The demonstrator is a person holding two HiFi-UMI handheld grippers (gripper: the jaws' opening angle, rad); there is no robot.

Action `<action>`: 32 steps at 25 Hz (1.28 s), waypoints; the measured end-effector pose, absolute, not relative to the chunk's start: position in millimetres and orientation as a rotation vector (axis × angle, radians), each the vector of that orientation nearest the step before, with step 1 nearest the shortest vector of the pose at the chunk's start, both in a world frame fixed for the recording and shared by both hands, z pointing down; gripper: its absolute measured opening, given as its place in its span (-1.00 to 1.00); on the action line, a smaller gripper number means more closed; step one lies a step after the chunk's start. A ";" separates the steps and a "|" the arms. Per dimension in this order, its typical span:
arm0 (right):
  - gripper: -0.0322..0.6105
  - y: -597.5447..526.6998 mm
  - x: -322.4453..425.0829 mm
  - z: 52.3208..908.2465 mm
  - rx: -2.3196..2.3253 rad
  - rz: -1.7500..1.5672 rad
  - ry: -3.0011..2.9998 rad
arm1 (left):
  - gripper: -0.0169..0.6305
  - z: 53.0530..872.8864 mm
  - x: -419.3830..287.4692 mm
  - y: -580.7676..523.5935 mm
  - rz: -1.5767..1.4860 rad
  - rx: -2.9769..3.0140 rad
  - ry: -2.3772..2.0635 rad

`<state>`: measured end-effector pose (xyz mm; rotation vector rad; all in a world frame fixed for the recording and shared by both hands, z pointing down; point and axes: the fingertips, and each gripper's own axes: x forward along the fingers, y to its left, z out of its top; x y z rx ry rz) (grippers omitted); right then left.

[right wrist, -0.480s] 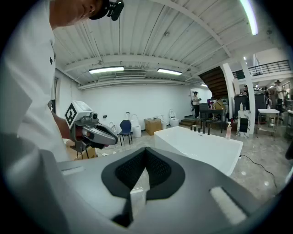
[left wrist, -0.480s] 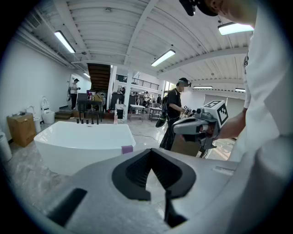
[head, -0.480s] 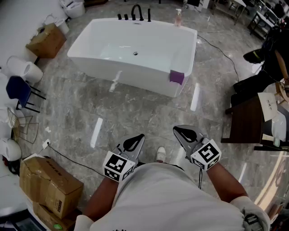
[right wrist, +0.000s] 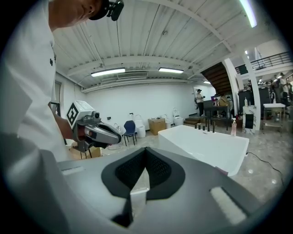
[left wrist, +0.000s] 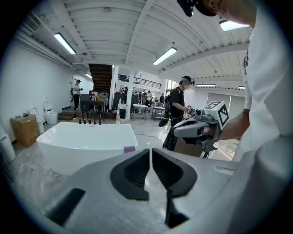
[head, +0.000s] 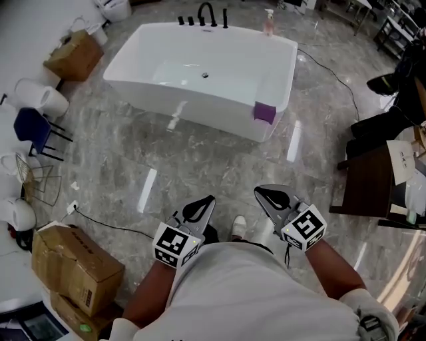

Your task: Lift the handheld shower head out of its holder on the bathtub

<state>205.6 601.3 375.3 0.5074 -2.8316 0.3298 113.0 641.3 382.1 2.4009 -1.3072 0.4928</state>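
Observation:
The white bathtub [head: 200, 100] stands on the marble floor well ahead of me. Black tap fittings [head: 203, 16], the shower head's holder among them, line its far rim; I cannot pick out the shower head itself. The fittings [left wrist: 89, 121] look tiny in the left gripper view, as do the fittings [right wrist: 208, 125] in the right gripper view. My left gripper [head: 198, 210] and right gripper [head: 273, 196] hover close to my body, far short of the tub. Both are shut with nothing between the jaws. A purple piece [head: 264, 112] sits on the tub's near right corner.
Cardboard boxes [head: 76, 266] lie at my left, another box [head: 73, 56] beyond the tub's left end. A blue chair [head: 33, 130] and a wire rack stand at the left. A dark table [head: 369, 180] is at the right. A cable [head: 106, 226] crosses the floor. A person [left wrist: 178, 114] stands behind the tub.
The head view has shifted slightly, so the tub sits a little further right and lower in the picture. Both grippers keep their places and stay shut.

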 end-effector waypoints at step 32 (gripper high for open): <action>-0.86 388.4 -7.2 385.0 0.597 0.318 -2.667 | 0.31 361.3 -135.8 280.0 0.333 2.516 -1.321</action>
